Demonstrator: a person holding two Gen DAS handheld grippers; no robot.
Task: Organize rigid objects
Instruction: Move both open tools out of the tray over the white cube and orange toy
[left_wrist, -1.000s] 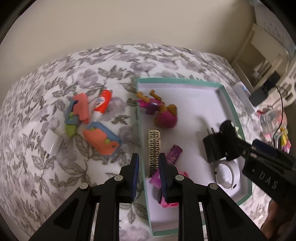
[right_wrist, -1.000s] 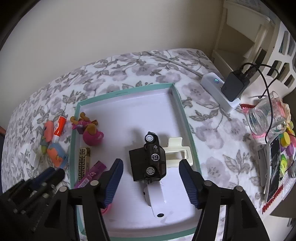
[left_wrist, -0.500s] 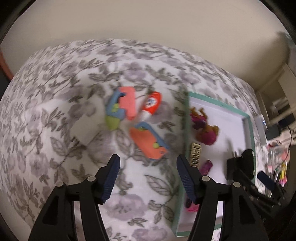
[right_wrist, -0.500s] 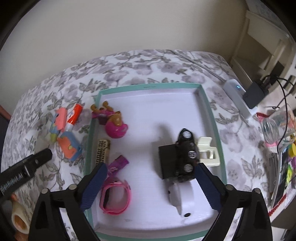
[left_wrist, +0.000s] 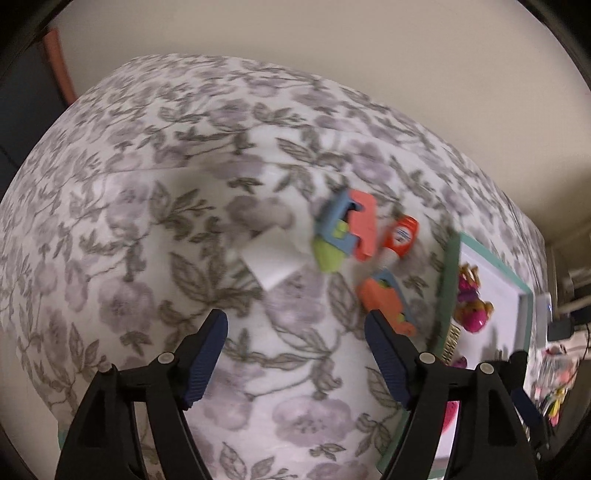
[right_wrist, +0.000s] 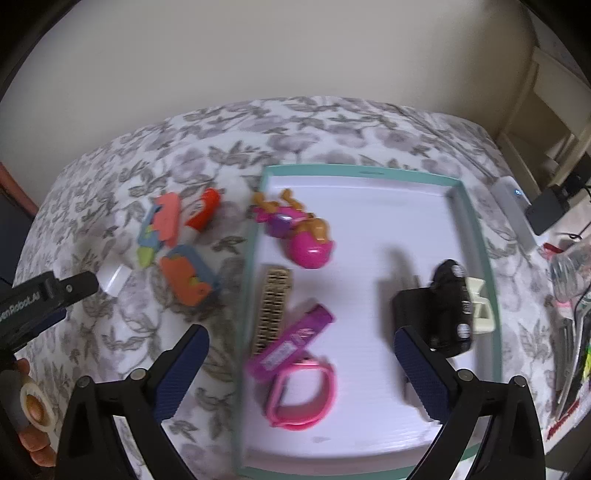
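A teal-rimmed white tray (right_wrist: 476, 236) holds a pink doll toy (right_wrist: 303, 240), a gold comb (right_wrist: 273, 306), a purple stick (right_wrist: 291, 339), a pink watch (right_wrist: 303, 398), a black toy car (right_wrist: 452, 306), a black charger (right_wrist: 410, 306) and a cream clip (right_wrist: 480, 306). On the floral cloth left of the tray lie two orange-and-blue toys (left_wrist: 351, 232) (left_wrist: 386, 299), a glue stick (left_wrist: 400, 234) and a white block (left_wrist: 273, 258). My left gripper (left_wrist: 295, 354) is open above the cloth, near the white block. My right gripper (right_wrist: 299, 369) is open above the tray's front half.
A white power strip (right_wrist: 515, 206) with a black adapter (right_wrist: 546, 206) lies right of the tray. A clear jar (right_wrist: 569, 273) and small clutter sit at the far right. A beige wall backs the table. The left gripper's arm (right_wrist: 33, 302) shows at the left edge.
My left gripper has opened and swung left from the tray to the cloth by the loose toys. My right gripper has opened wider and drawn back and left from the black car.
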